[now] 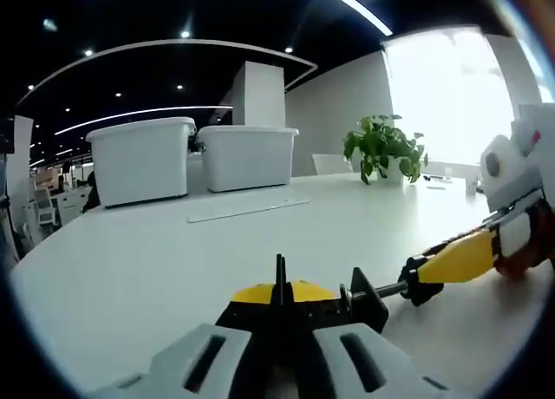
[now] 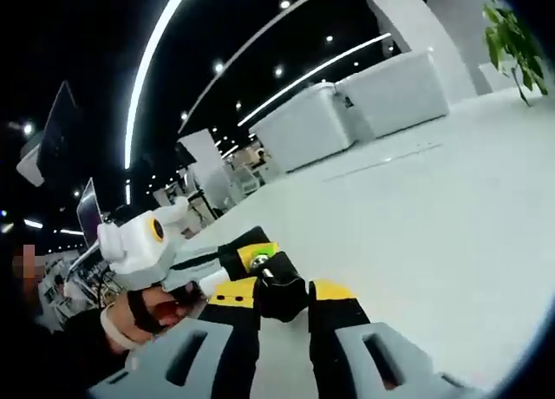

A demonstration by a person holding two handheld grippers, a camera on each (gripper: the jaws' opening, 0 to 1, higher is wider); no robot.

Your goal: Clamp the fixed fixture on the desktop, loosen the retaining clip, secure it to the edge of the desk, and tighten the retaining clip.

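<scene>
A: What sits between the left gripper (image 1: 279, 347) jaws?
B: The black and yellow clamp (image 1: 299, 305), pinched tight on the white table (image 1: 130, 269). Its screw rod runs right to a yellow handle (image 1: 460, 258), which the right gripper (image 1: 520, 234) grips.
A: And in the right gripper view?
B: The right gripper (image 2: 282, 347) jaws stand narrow around the handle's black end (image 2: 279, 286); the left gripper (image 2: 139, 243) is just beside it.
A: The room?
B: Two white bins (image 1: 143, 160) and a potted plant (image 1: 381, 147) at the table's far side, under dark ceiling with light strips.
</scene>
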